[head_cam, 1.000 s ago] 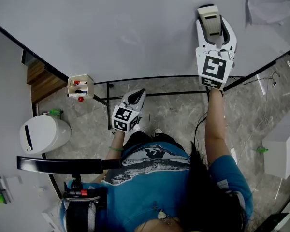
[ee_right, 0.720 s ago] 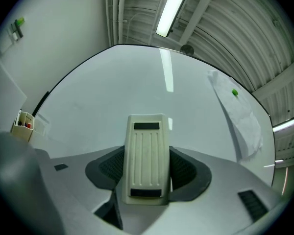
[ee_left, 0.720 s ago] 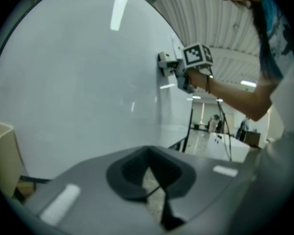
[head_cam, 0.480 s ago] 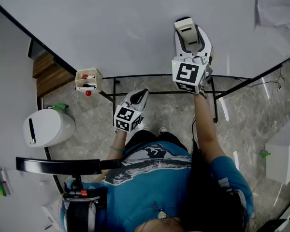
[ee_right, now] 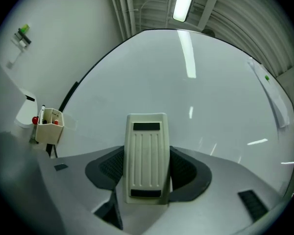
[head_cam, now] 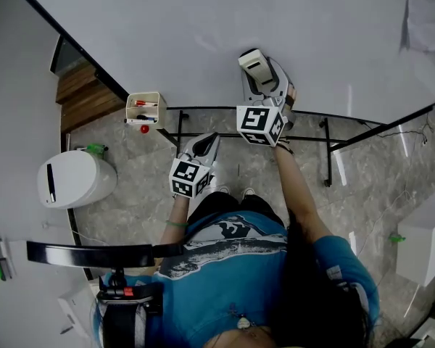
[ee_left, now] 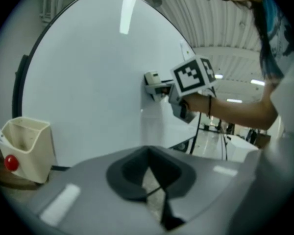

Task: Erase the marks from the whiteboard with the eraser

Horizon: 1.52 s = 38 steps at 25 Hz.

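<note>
The whiteboard point(head_cam: 188, 27) fills the top of the head view, and I can make out no marks on it. My right gripper point(head_cam: 264, 78) is shut on a cream ribbed eraser point(head_cam: 254, 67) near the board's lower edge. In the right gripper view the eraser point(ee_right: 147, 158) sits upright between the jaws of the right gripper point(ee_right: 147, 173), facing the whiteboard point(ee_right: 186, 92). My left gripper point(head_cam: 205, 146) hangs lower, off the board, shut with nothing in it. From the left gripper view, its dark pads point(ee_left: 132, 170) meet, and the eraser point(ee_left: 152, 78) rests against the whiteboard point(ee_left: 88, 82).
A cream pen cup point(head_cam: 145, 109) with markers and a red magnet hangs at the board's lower left edge. The black stand frame point(head_cam: 326, 140) runs under the board. On the floor stand a white round bin point(head_cam: 76, 180) and a white box point(head_cam: 424, 234). A paper sheet point(head_cam: 428, 13) hangs top right.
My right gripper has slid the eraser leftward and down across the board toward its lower edge. The left gripper has stayed about where it was.
</note>
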Available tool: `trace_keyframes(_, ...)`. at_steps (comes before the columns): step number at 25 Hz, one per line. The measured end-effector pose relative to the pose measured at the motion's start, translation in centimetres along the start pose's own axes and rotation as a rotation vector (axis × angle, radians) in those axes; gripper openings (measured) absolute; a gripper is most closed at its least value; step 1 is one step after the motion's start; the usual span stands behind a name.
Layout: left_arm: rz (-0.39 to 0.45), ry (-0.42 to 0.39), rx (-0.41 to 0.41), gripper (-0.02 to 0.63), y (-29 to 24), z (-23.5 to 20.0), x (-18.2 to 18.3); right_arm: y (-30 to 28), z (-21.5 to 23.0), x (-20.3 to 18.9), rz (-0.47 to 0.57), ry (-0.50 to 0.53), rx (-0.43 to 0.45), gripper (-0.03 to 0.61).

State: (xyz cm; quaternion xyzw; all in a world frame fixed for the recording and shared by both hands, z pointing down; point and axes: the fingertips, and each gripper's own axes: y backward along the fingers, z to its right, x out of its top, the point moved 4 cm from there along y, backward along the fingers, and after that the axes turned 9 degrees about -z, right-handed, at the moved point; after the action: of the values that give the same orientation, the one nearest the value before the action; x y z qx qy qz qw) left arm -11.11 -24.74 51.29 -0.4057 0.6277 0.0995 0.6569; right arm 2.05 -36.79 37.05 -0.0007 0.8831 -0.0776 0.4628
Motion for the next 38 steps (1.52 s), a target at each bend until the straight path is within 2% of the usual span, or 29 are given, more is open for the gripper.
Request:
trace_keyframes(3,0.007,0.006,0.01,0.005,0.6,-0.4,-0.2,-0.5,-2.6,-1.0,-0.036,0.018,0.047,0.262)
trace_keyframes(8,0.012,0.008,0.014,0.005,1.4,-0.9,-0.4,-1.0,-4.4,-1.7,-0.069,0.032,0.068,0.262)
trace_keyframes(17,0.02,0.01,-0.004,0.005,2.4,-1.6,-1.1,1.8,-5.4,-2.5,-0.123,-0.146,0.172,0.262)
trace_keyframes(22,0.016,0.013,-0.051,0.005,2.0,-1.0,-1.9,4.9,-7.0,-4.7,-0.19,-0.161,0.209,0.262)
trace_keyframes(31,0.013,0.011,-0.118,0.005,1.7,1.9,-2.4,10.7,-7.9,-8.0,-0.274,-0.22,0.239,0.262)
trace_keyframes(38,0.05,-0.035,-0.118,0.005,3.6,7.0,-0.9,17.1,-6.7,-9.0,-0.249,-0.237,0.279,0.262)
